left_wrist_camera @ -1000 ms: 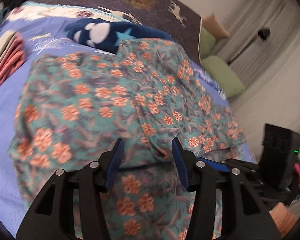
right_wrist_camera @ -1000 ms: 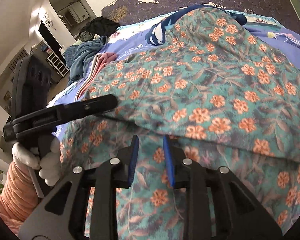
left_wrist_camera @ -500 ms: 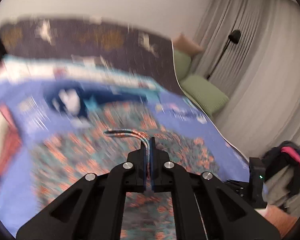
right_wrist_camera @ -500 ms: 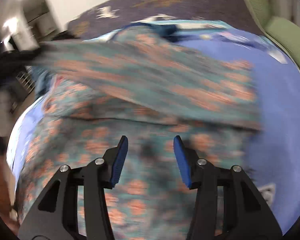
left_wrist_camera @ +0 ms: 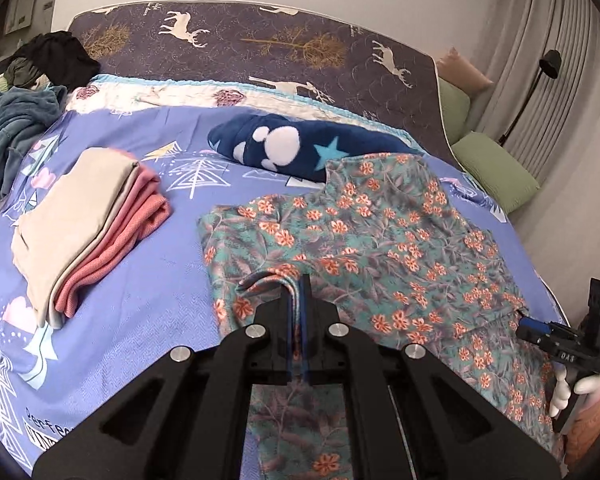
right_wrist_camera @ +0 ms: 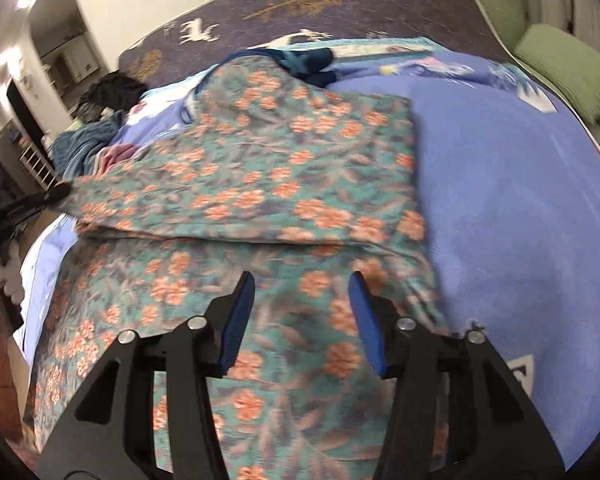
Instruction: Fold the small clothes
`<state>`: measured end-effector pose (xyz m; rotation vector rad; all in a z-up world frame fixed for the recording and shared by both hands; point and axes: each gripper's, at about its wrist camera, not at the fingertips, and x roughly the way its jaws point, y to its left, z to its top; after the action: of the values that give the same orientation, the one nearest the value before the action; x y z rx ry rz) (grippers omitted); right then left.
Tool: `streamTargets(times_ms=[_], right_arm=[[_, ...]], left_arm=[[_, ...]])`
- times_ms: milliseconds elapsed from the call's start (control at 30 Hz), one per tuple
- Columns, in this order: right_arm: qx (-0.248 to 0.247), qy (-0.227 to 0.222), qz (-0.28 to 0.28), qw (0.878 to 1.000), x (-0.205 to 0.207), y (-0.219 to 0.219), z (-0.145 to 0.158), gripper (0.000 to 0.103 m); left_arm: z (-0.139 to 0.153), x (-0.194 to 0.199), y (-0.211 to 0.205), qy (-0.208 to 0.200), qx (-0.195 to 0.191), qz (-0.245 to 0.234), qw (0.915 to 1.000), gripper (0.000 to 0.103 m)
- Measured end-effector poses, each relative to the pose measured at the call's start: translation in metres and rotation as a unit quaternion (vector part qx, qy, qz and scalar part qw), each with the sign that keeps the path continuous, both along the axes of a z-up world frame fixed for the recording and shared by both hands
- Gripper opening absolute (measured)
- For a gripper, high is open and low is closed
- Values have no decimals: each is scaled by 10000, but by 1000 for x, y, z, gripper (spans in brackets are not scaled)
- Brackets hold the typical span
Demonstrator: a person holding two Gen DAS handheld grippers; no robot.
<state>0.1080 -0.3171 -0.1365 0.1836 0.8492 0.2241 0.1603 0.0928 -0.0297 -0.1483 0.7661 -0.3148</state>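
A teal garment with orange flowers [left_wrist_camera: 380, 240] lies spread on the blue bedsheet [left_wrist_camera: 160, 272]. My left gripper [left_wrist_camera: 298, 292] is shut on a bunched edge of this garment and holds it lifted. In the right wrist view the garment [right_wrist_camera: 280, 184] has one layer raised over another. My right gripper [right_wrist_camera: 300, 316] is open and empty, just above the garment's near part. It also shows at the right edge of the left wrist view [left_wrist_camera: 540, 330].
A folded stack of beige and pink clothes [left_wrist_camera: 88, 224] lies to the left. A navy fleece with white paws and a star [left_wrist_camera: 300, 148] lies behind the garment. A dark clothes heap [left_wrist_camera: 20, 100] sits far left. Green pillows [left_wrist_camera: 496, 168] lie at right.
My left gripper shut on the garment's edge and lifted it. My right gripper opened wide and let the cloth go.
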Motion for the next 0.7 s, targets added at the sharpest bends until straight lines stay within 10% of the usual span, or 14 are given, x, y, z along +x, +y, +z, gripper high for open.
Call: streamTargets(times_ms=[167,333,700], right_arm=[[68,-89,149,9998,5,11,8,43],[137,34,101,9998,8,5,0,43],[375,-453,302,9978,24,11,27,43]], left_arm=[[12,-5,-6,-261,479,59,9985,4],[-39,-4,3,327,1382,444,9889,13],[-3,-11,-21,-291,1051,201,9938,45]])
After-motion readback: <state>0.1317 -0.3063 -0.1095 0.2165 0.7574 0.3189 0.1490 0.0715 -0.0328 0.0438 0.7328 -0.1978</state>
